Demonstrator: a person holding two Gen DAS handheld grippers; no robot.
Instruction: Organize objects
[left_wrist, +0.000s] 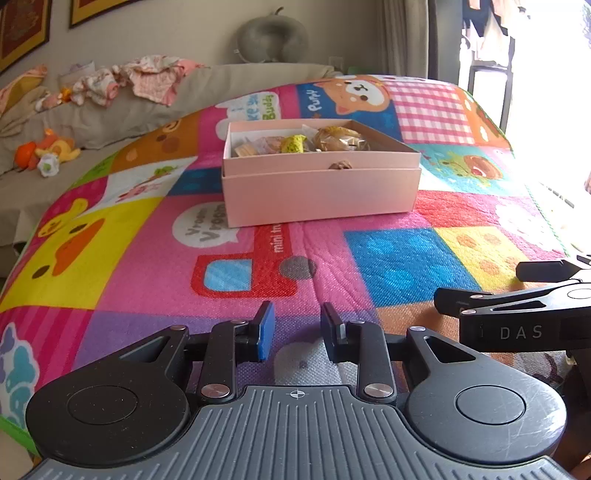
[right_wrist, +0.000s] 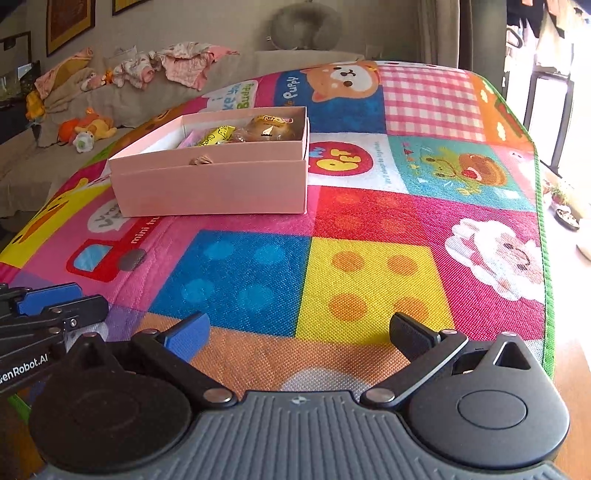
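A pink box (left_wrist: 321, 192) sits open-topped on a colourful patchwork play mat (left_wrist: 399, 266), toward the far middle of the mat. The box appears nested in its own lid, which forms a lower band around its base. Inside lie wrapped snacks: a yellow packet (left_wrist: 293, 143) near the middle, a round golden pastry in clear wrap (left_wrist: 338, 138) at the right end, and a small tan item (left_wrist: 245, 149) at the left end. A small brown tuft (left_wrist: 340, 165) shows at the near wall's rim.

The left gripper (left_wrist: 297, 330) hovers low over the near edge of the mat, well apart from the box. Its jaws stand a narrow gap apart, blue pads facing, with nothing between them.

The right gripper (right_wrist: 297, 334) is just beside it on the right, also over the near edge. Its jaws are spread wide and hold nothing.

Beyond the mat on the far left is a beige sofa (left_wrist: 110, 114) carrying crumpled clothes (left_wrist: 147, 79) and an orange plush toy (left_wrist: 48, 149). A grey neck pillow (left_wrist: 271, 37) rests against the far wall.
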